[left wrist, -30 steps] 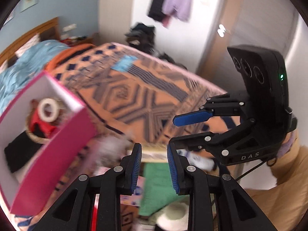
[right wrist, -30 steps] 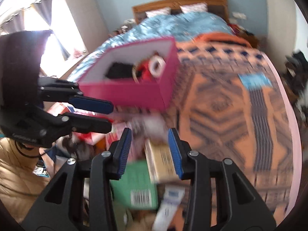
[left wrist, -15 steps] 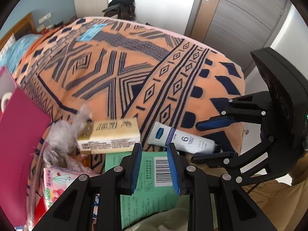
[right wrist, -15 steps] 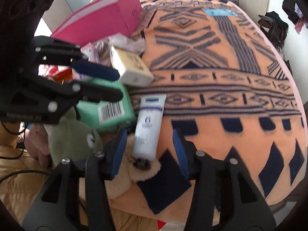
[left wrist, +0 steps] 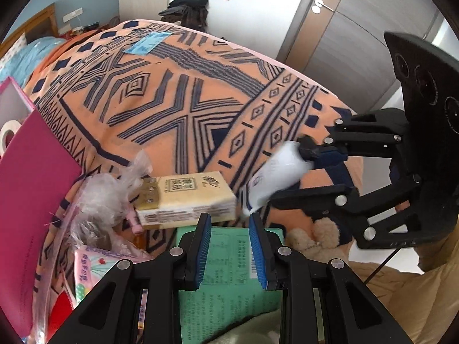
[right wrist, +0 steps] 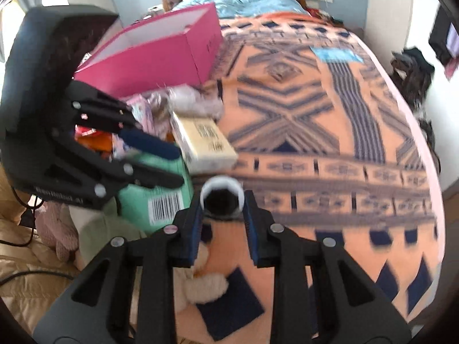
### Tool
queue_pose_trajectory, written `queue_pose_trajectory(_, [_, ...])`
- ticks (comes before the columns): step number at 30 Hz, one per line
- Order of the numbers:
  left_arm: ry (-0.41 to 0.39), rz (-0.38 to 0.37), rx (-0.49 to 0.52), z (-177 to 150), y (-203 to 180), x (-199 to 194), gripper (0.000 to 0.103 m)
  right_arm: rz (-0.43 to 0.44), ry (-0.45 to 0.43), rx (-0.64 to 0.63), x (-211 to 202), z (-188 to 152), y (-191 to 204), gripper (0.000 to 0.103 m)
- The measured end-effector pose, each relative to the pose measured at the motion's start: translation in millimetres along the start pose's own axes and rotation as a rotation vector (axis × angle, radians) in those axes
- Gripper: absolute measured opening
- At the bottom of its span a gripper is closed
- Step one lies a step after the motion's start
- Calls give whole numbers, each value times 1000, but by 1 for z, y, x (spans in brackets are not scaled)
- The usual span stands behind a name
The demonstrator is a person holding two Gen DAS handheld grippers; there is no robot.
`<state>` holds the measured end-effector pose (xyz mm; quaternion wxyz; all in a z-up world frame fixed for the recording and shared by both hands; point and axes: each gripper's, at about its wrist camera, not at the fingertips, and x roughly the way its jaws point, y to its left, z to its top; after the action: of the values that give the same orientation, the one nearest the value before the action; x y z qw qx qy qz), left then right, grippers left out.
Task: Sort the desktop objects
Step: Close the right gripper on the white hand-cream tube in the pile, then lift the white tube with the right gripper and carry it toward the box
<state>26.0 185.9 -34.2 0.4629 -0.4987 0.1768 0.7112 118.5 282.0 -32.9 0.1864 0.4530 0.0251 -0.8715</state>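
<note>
My right gripper [right wrist: 222, 218] is shut on a white tube [right wrist: 221, 199] by its black cap end and holds it above the bed. In the left wrist view the right gripper [left wrist: 304, 172] shows at the right with the white tube [left wrist: 272, 177] tilted between its fingers. My left gripper [left wrist: 229, 246] is open and empty above a green box [left wrist: 229, 272]. A cream tissue pack [left wrist: 183, 197] lies just beyond it. The pink box [right wrist: 160, 48] stands at the left.
A crumpled plastic bag [left wrist: 100, 200] and a pink floral packet [left wrist: 94, 269] lie left of the tissue pack. A plush toy [left wrist: 312, 235] lies under the right gripper. The orange patterned blanket [left wrist: 183, 91] spreads beyond. A blue packet [left wrist: 149, 43] lies far back.
The right gripper has closed on the white tube and lifted it off the blanket. The left gripper has stayed open over the green box.
</note>
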Motion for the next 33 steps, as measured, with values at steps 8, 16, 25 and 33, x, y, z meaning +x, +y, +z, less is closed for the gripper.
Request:
queue_pose_trajectory(8, [0, -28, -12, 2, 5, 6, 26, 53, 3, -19, 29, 24, 0, 29])
queue_pose_trajectory(16, [8, -30, -23, 6, 10, 16, 26, 93, 48, -10, 48, 32, -5, 27])
queue_pose_trajectory(25, [-4, -28, -78, 5, 26, 12, 27, 167, 106, -5, 61, 48, -12, 29])
queue_pose_trajectory(33, [-5, -33, -117, 3, 37, 12, 27, 217, 128, -3, 75, 59, -13, 30])
